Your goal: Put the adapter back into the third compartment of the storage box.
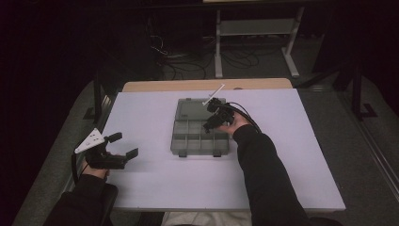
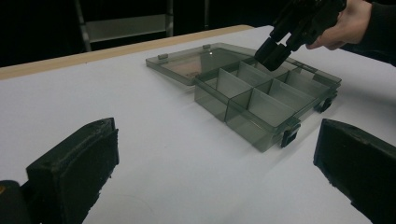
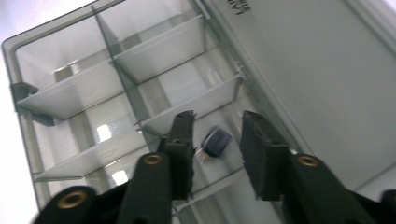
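A smoky clear compartment box [image 1: 190, 141] lies open in the middle of the white table, its lid [image 1: 192, 109] flat behind it. My right gripper [image 1: 210, 124] hangs over the box's right-hand compartments, open. In the right gripper view a small dark blue piece [image 3: 215, 141] lies on a compartment floor between the jaws of that gripper [image 3: 217, 128], touching neither. My left gripper [image 1: 125, 145] rests at the table's left, open and holding nothing. In the left gripper view its gap [image 2: 215, 158] faces the box [image 2: 261, 100] and the right gripper [image 2: 274, 50].
The white table top [image 1: 291, 141] spreads widely around the box, with a wooden edge [image 1: 207, 85] at the back. Beyond it stand a white frame [image 1: 254, 28] and loose cables [image 1: 188, 61] on the dark floor.
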